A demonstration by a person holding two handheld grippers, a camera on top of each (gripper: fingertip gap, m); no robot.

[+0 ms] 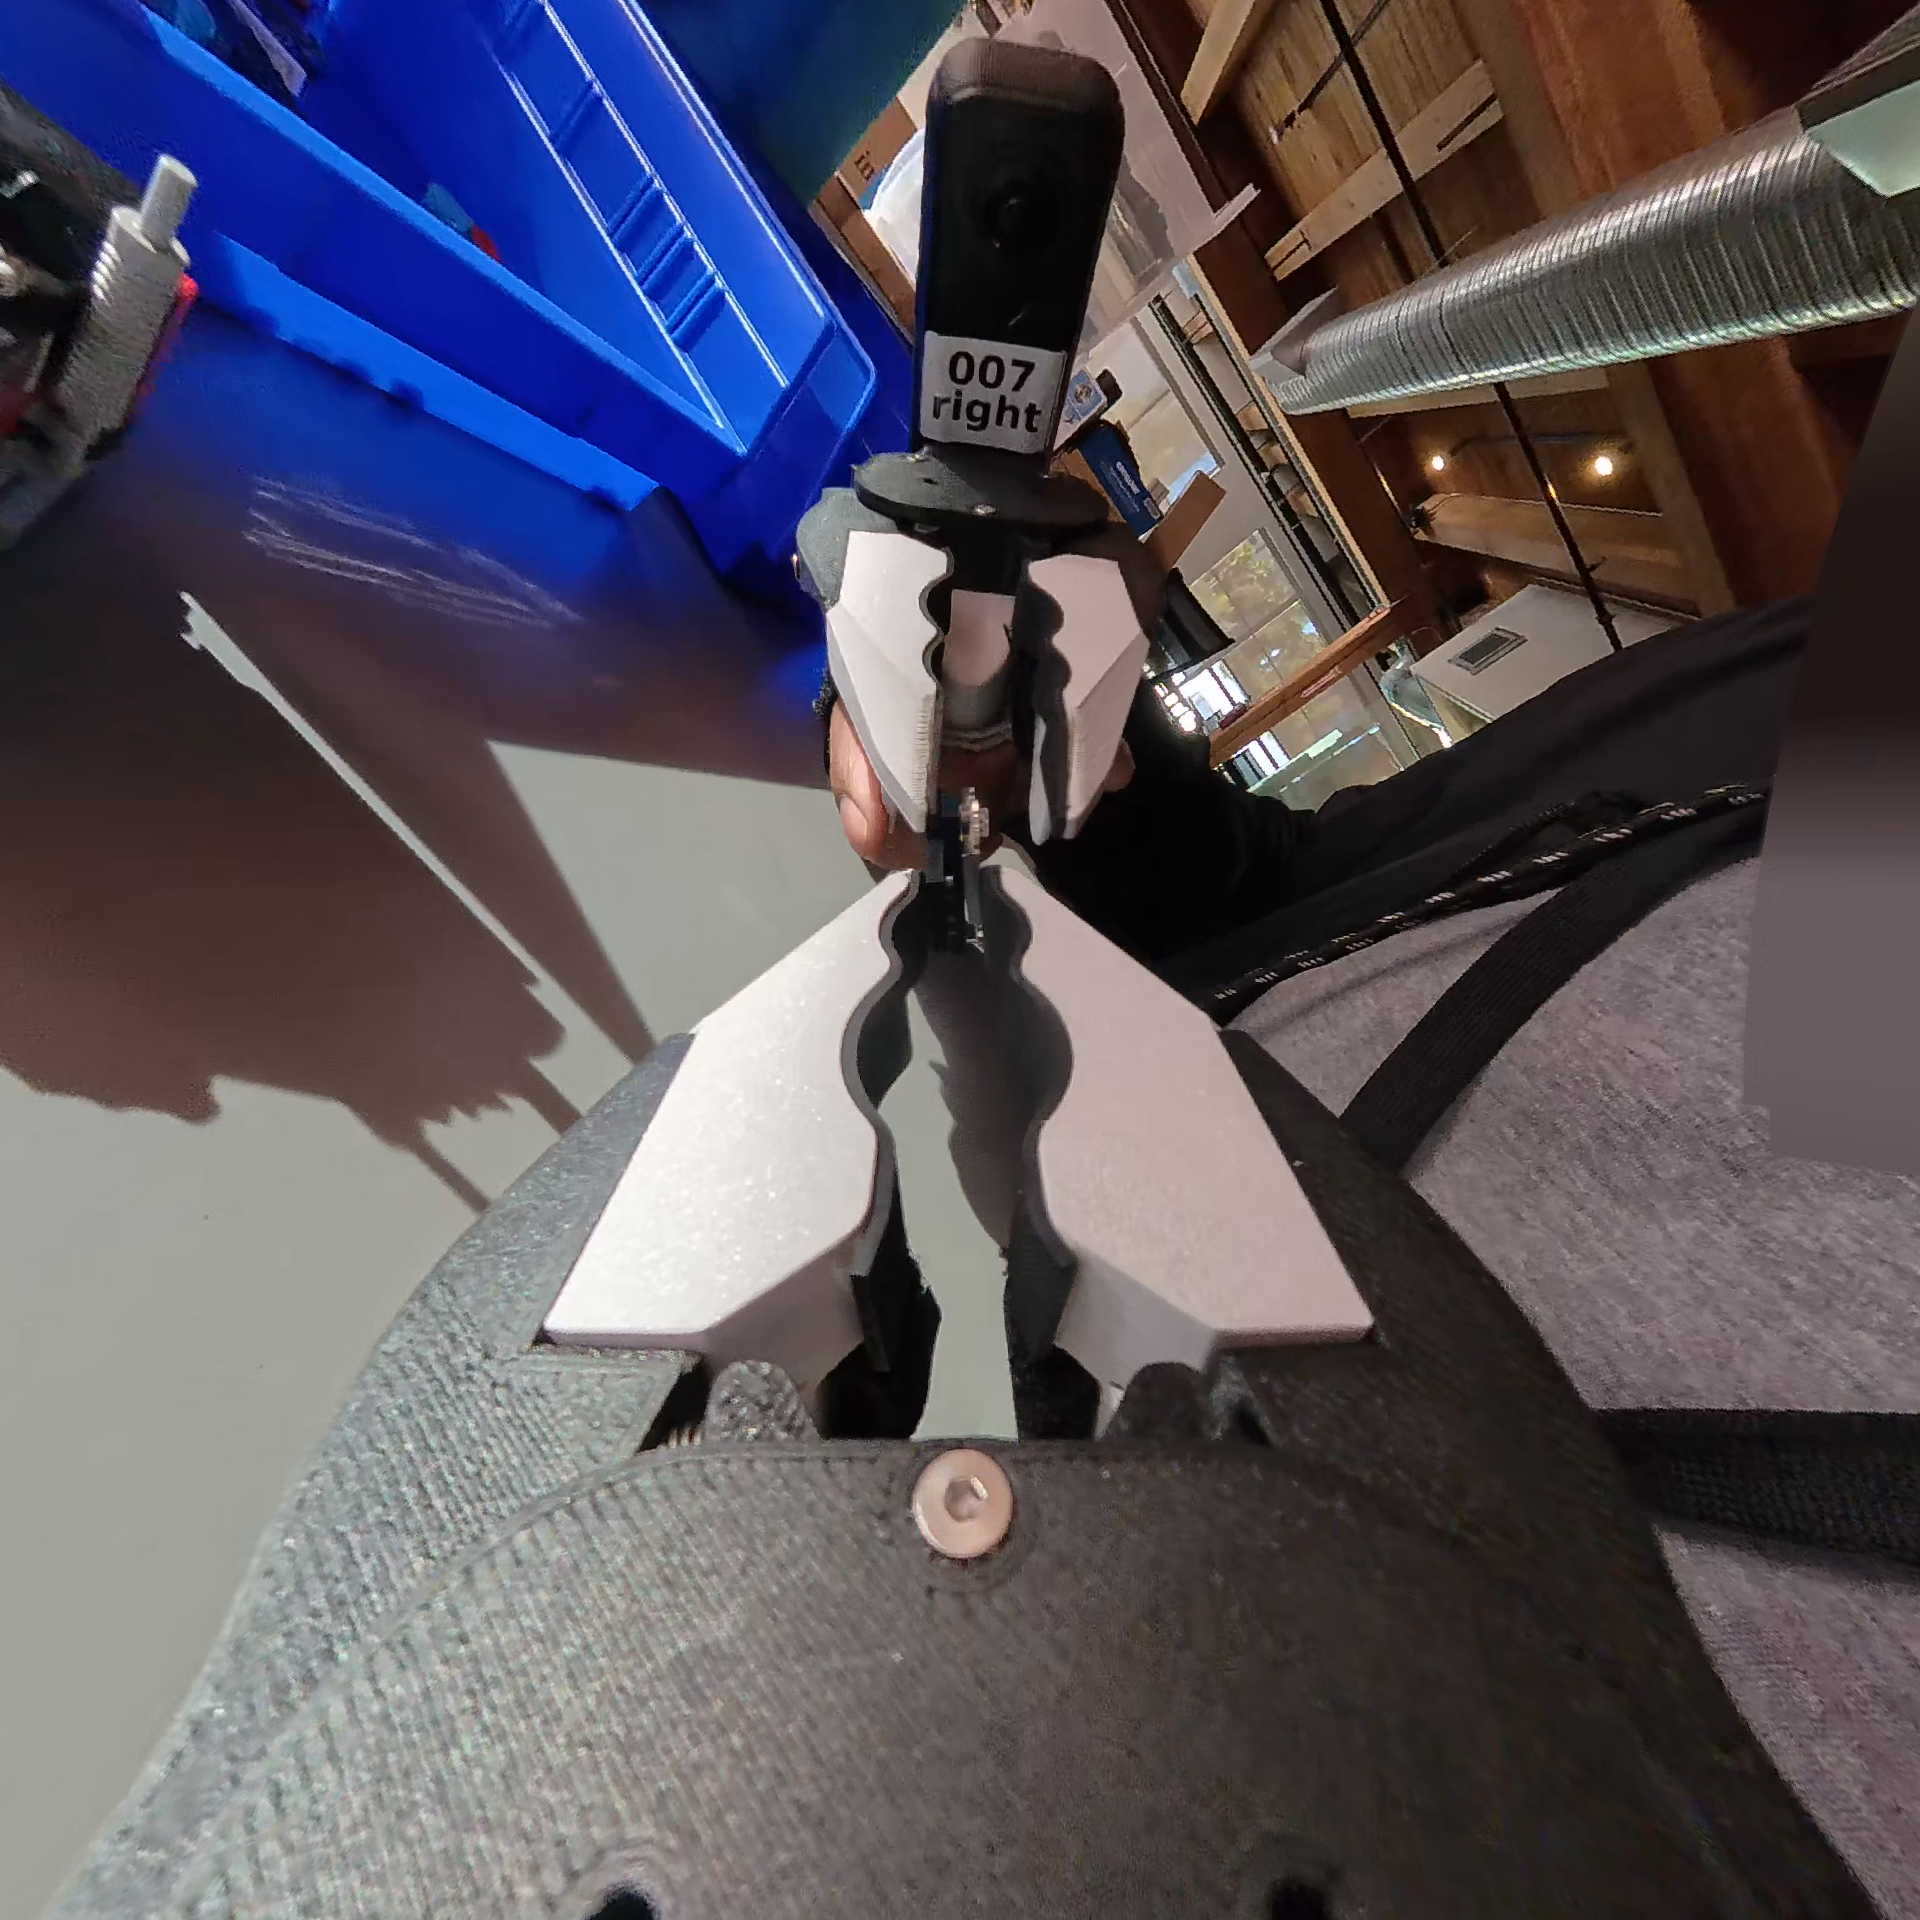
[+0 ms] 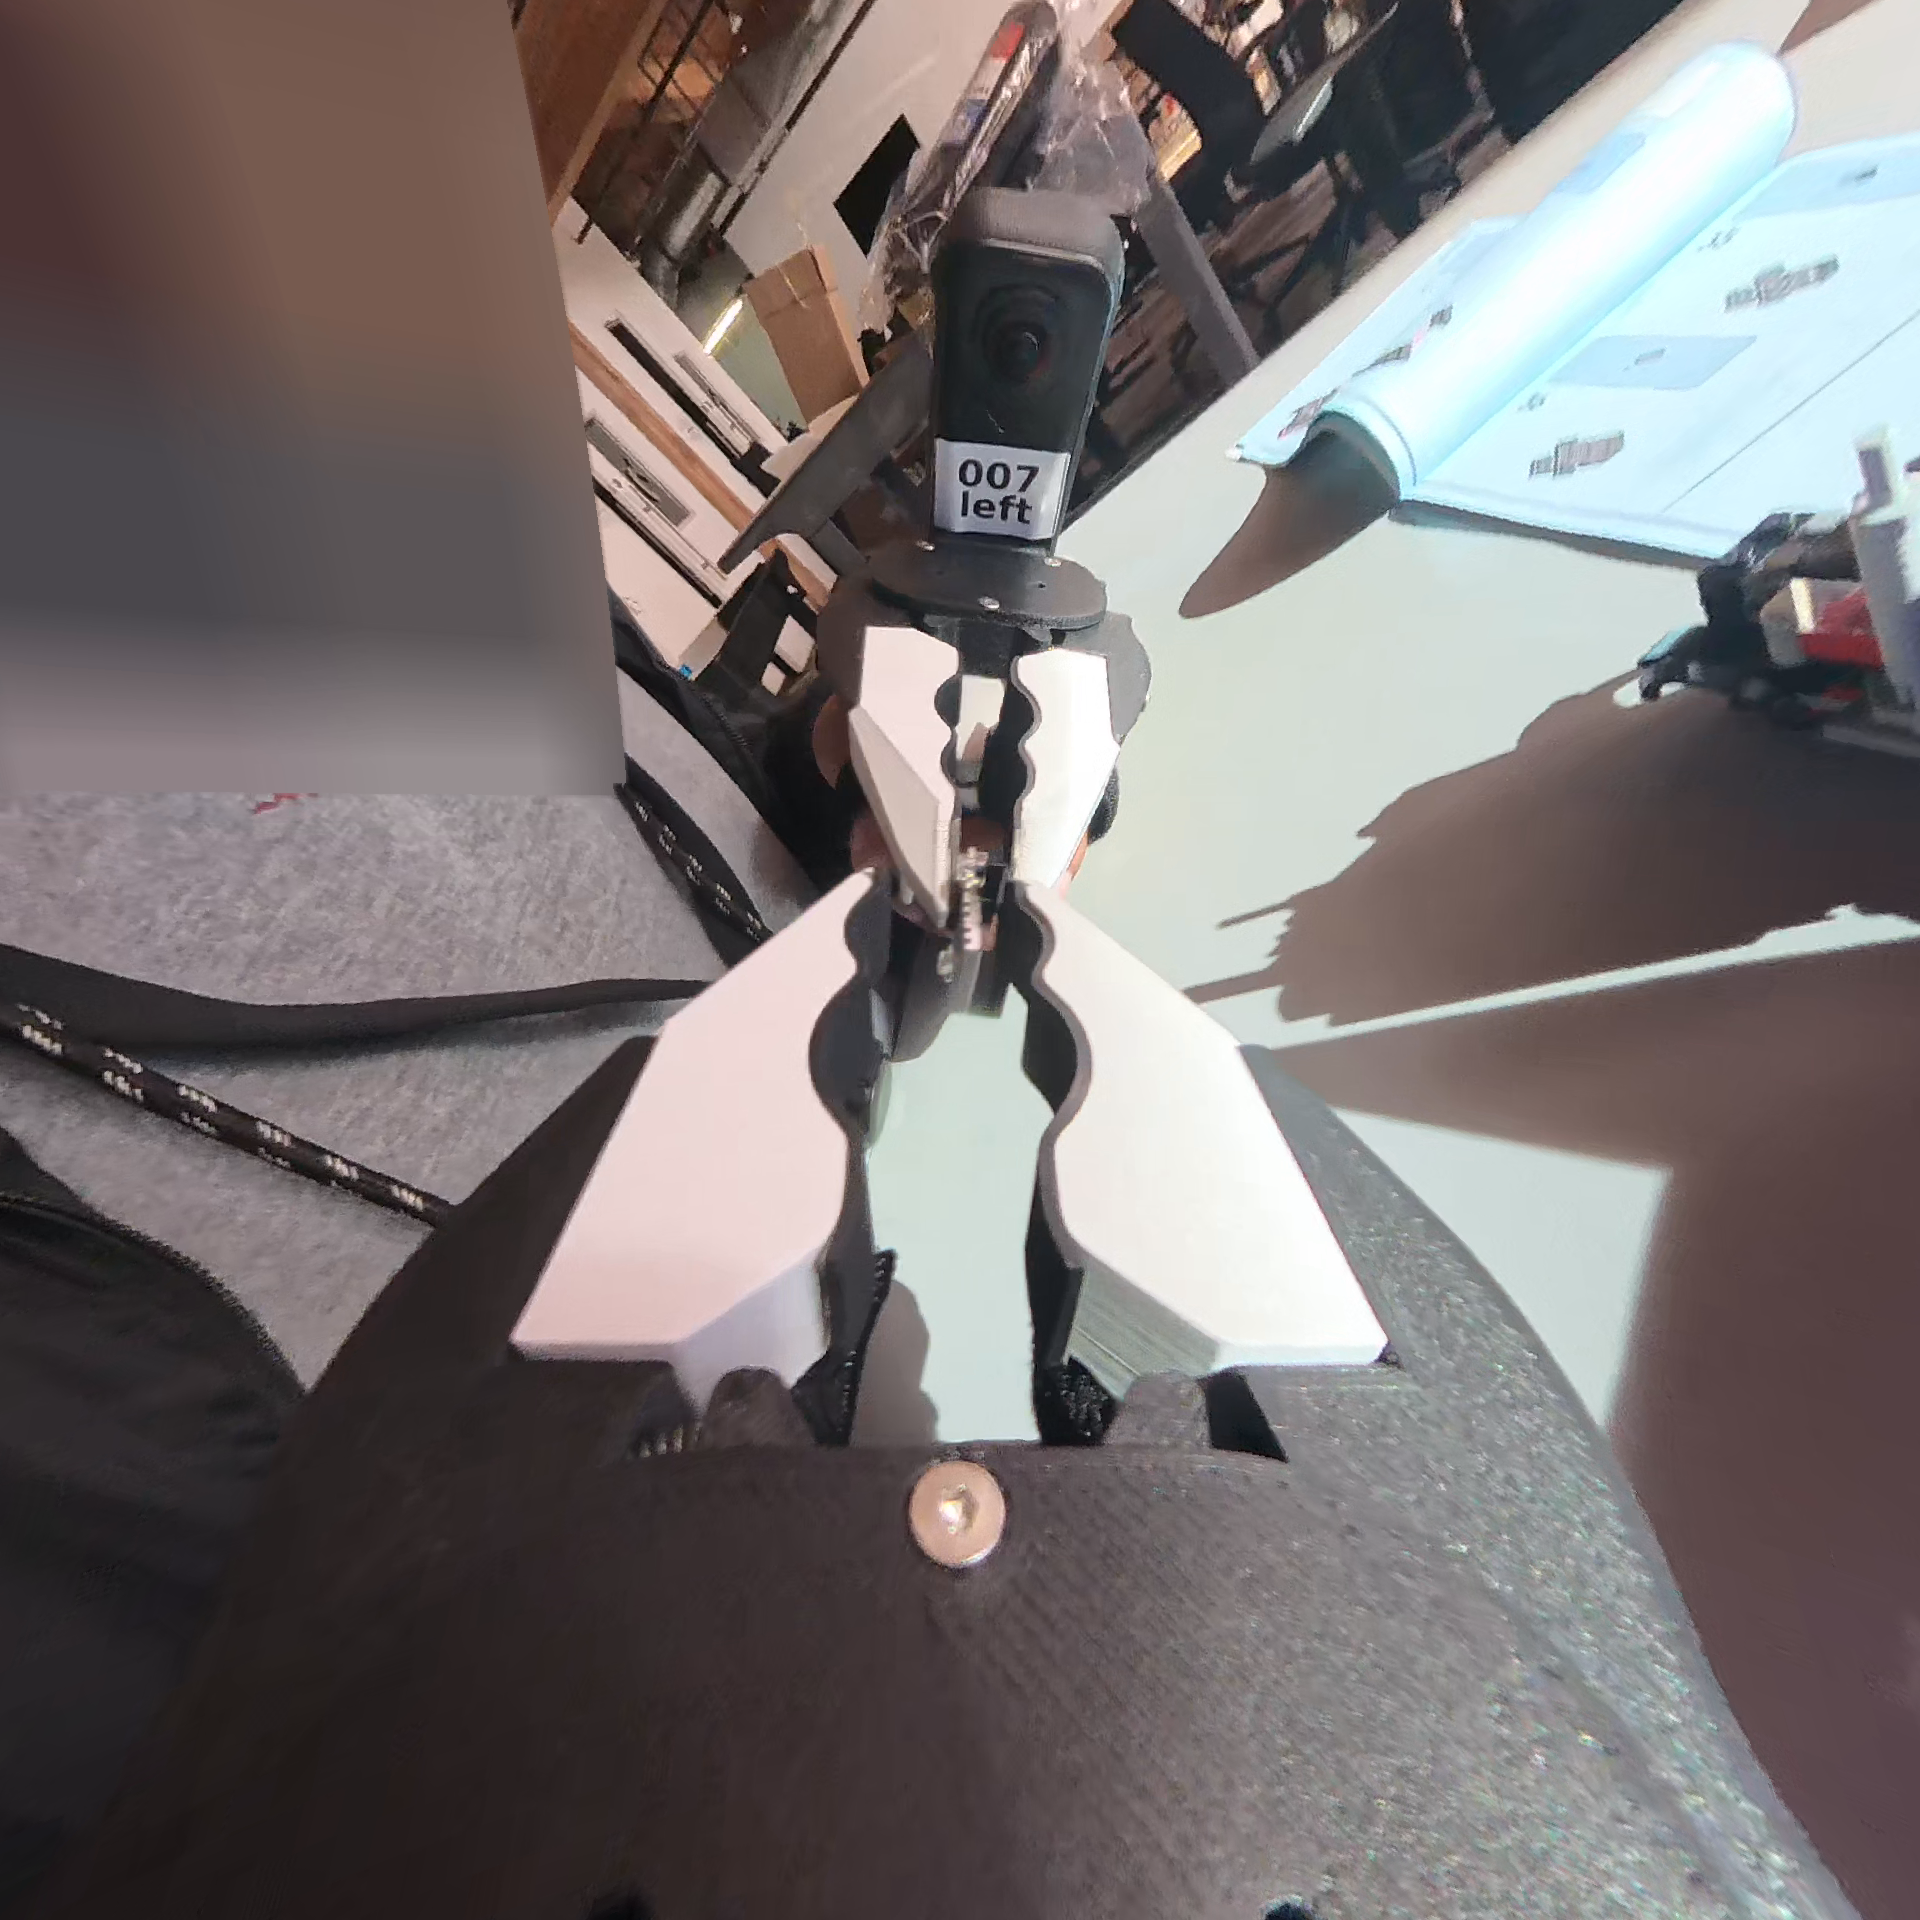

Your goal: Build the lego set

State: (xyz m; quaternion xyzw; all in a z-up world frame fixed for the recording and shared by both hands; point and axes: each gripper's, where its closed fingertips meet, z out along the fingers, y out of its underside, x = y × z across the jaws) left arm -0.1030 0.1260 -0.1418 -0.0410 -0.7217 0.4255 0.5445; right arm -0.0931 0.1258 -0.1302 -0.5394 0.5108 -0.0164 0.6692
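The left gripper (image 1: pixel 951 914) and right gripper (image 2: pixel 940 925) meet tip to tip above the table (image 1: pixel 312 1195), both clenched on 1 small dark lego piece (image 1: pixel 956 883). Each gripper's camera (image 1: pixel 1013 249) bears a white label (image 1: pixel 992 400). A blue bin (image 1: pixel 582 312) stands beyond; a booklet (image 2: pixel 1621 343) lies open near a partial build (image 2: pixel 1808 613).

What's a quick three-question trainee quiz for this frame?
1. True or false: the booklet lies closed on the table.
2. The bins at the far side are: A red, B blue, C green.
3. Fill in: the left hand-held gripper and the right hand-held gripper point ____ each other, tips meeting at the small lego piece.

Key: 1 false, it lies open. 2 B. 3 toward.
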